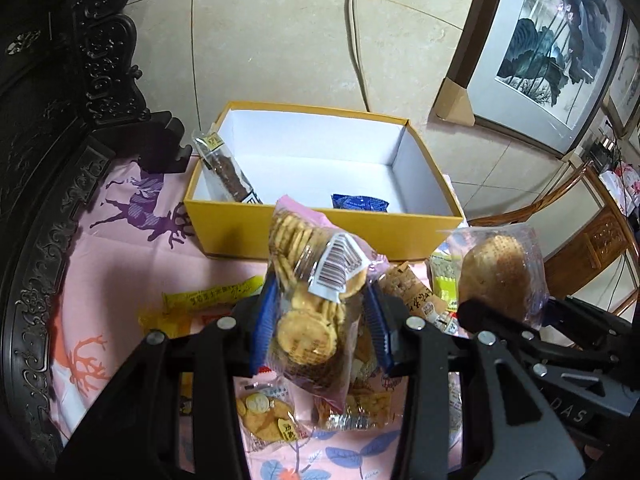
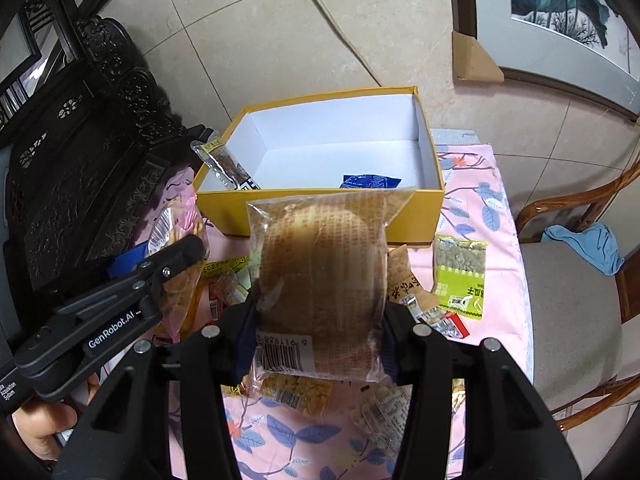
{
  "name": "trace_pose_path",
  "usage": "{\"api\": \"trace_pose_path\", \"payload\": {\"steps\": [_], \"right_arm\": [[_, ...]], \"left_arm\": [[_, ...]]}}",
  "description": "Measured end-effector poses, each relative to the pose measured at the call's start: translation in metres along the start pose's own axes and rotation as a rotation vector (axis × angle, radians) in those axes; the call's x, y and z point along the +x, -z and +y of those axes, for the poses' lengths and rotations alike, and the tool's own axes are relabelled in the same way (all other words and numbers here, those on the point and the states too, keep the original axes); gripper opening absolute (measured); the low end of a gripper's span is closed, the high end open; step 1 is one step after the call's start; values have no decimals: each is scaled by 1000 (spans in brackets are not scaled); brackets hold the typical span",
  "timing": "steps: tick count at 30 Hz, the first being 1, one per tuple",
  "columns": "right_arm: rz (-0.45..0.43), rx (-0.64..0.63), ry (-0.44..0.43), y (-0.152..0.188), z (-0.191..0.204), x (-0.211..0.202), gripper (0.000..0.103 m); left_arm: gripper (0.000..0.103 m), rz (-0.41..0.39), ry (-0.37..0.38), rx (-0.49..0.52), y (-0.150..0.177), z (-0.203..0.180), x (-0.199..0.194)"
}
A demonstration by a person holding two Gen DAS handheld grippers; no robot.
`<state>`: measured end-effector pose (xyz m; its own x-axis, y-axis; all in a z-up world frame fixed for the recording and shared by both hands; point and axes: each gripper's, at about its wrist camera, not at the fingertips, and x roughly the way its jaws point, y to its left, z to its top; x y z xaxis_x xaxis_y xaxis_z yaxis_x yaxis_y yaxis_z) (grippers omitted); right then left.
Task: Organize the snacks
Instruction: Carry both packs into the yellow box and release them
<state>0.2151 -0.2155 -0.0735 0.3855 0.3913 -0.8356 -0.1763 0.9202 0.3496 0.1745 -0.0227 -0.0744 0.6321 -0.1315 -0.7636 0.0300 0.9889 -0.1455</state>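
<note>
The bench (image 2: 480, 216) wore a pink cloth printed with blue leaves, purple deer and an orange branch. Behind it rose a wall of large glossy beige tiles, a white socket and grey cable at 12 o'clock. Carved black wooden furniture (image 1: 60, 120) curved along 9 o'clock; framed ink paintings (image 1: 552, 40) leaned at 2 o'clock, and a bentwood chair (image 2: 568, 312) with a grey seat and a crumpled blue cloth stood at 3 o'clock.

A rectangular yellow cardboard box (image 1: 320, 232), white inside, sat at the middle of the bench, holding a long clear brown-stick pack (image 1: 228, 168) propped in its 9 o'clock corner and a blue sachet (image 1: 360, 202) near the front wall.

The left tool (image 1: 316, 320) was clamped on a crinkly pink-and-clear bag of round ridged crackers (image 1: 304, 280), raised in front of the box. The right tool (image 2: 316, 344) was clamped on a clear flat-packed brown cake (image 2: 320, 280), also before the box. Loose packets lay below, a green seed pack (image 2: 460, 276) at 3 o'clock.
</note>
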Motion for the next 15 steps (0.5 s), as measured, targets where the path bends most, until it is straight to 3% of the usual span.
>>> {"api": "trace_pose_path", "payload": {"steps": [4, 15], "right_arm": [[4, -7, 1, -18, -1, 13, 51], [-26, 5, 20, -134, -13, 73, 52]], "left_arm": [[41, -2, -5, 7, -23, 1, 12], [45, -6, -55, 14, -143, 23, 76]]}}
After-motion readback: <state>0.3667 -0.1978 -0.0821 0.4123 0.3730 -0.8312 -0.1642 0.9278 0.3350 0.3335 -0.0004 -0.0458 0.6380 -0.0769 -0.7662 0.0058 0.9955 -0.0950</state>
